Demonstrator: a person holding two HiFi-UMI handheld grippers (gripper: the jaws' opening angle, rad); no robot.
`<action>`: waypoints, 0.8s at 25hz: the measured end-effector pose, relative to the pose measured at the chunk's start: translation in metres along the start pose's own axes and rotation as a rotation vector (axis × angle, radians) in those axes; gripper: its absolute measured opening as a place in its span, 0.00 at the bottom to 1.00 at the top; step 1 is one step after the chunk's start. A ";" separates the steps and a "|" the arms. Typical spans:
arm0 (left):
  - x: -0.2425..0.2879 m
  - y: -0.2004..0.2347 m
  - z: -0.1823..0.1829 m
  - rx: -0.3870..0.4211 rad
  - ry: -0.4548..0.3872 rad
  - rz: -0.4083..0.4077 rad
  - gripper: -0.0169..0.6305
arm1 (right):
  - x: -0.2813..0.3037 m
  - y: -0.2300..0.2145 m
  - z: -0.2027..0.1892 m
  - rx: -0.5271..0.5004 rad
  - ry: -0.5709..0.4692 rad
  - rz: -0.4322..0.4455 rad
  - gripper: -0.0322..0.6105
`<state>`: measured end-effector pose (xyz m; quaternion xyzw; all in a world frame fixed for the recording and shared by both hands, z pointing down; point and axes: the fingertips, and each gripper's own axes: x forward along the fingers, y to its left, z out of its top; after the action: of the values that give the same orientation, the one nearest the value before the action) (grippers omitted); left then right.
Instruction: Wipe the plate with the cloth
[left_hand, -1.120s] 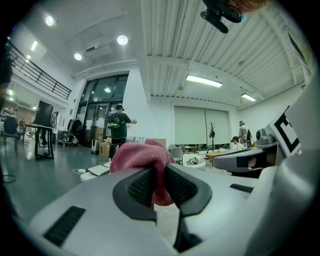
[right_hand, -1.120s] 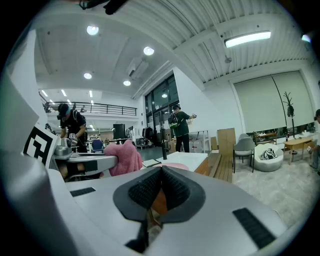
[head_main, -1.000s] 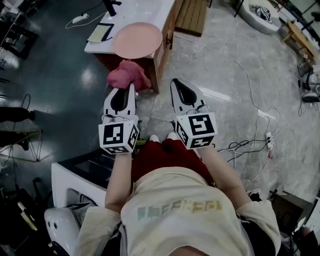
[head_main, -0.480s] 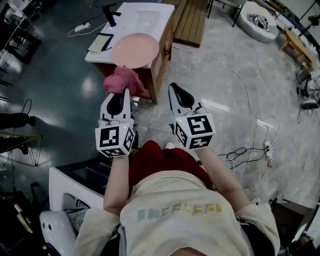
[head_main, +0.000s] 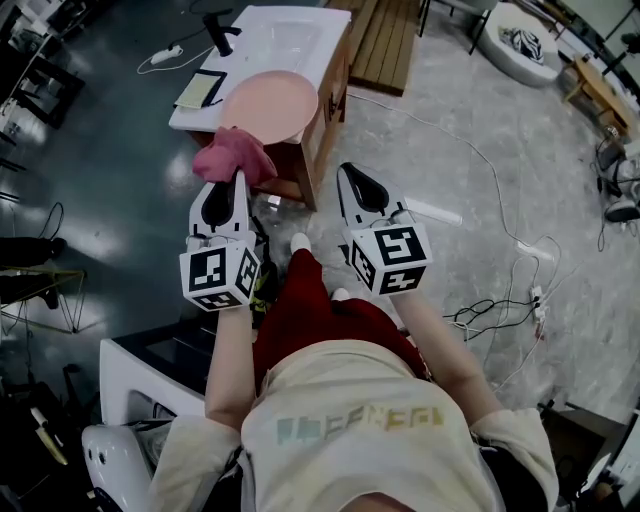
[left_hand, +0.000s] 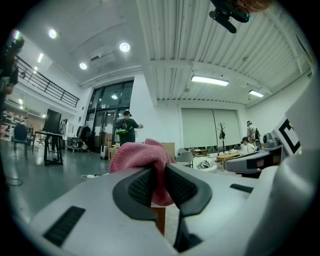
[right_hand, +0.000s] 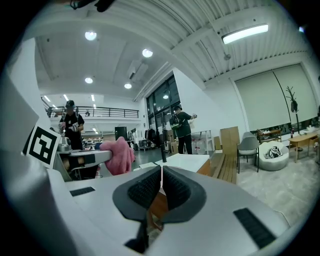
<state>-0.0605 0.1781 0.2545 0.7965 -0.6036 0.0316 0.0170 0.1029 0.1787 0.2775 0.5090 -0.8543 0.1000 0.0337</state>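
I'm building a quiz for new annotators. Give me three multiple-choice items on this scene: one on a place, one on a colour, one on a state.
1. Where is the plate?
A. on the white table
B. on the floor
C. in a gripper

2. What colour is the cloth?
A. blue
B. pink
C. white

3. How is the right gripper?
A. shut on the cloth
B. wide open
C. shut on nothing

Answers:
1 A: the head view shows the plate lying on the table top.
2 B: the cloth is pink in every view.
3 C: its fingers meet with nothing between them, and it is the left gripper that pinches the cloth.
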 end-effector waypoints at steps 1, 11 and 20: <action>0.003 0.002 -0.001 -0.003 0.002 0.004 0.12 | 0.004 -0.002 -0.001 0.000 0.003 0.001 0.11; 0.058 0.037 -0.016 -0.039 0.022 0.018 0.12 | 0.070 -0.017 -0.003 -0.010 0.054 -0.001 0.11; 0.121 0.078 -0.032 -0.053 0.064 0.016 0.12 | 0.143 -0.038 -0.011 0.005 0.103 -0.014 0.11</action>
<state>-0.1040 0.0430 0.2941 0.7894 -0.6099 0.0411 0.0571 0.0671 0.0399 0.3163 0.5093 -0.8475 0.1281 0.0771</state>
